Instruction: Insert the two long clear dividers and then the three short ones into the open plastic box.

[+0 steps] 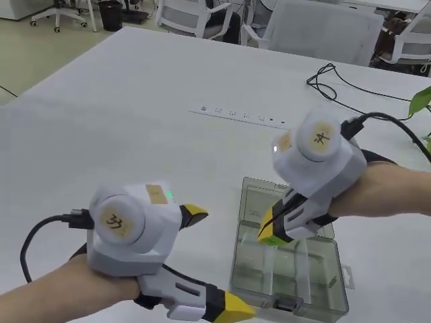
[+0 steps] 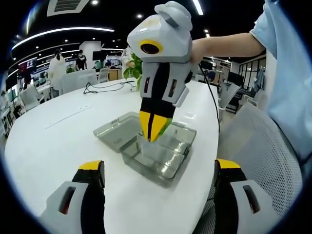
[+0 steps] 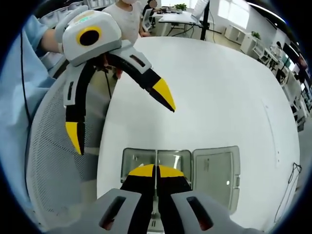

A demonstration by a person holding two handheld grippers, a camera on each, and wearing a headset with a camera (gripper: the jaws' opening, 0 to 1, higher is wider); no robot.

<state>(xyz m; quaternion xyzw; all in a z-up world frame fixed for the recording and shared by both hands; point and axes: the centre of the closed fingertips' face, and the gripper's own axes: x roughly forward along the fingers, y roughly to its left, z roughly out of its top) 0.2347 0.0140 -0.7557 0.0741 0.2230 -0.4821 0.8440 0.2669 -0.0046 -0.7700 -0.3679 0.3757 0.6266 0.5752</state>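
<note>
**One wide, one tight**

My L gripper (image 1: 222, 262), lower left in head view: jaws spread wide. My R gripper (image 1: 268, 234), right of middle: jaws pressed together, tips just over the open clear box (image 1: 237, 272) at lower right on the white worktop (image 1: 135, 101).

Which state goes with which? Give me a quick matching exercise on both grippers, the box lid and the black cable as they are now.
Things:
1. left gripper
2. right gripper
3. box lid
4. black cable

States:
A. jaws shut, pointing down over the box
B. folded back, lying flat beside the tray
C. jaws wide open, off to the side of the box
D. looped at the far right of the table

Pairs: 1-C, 2-A, 3-B, 4-D
</note>
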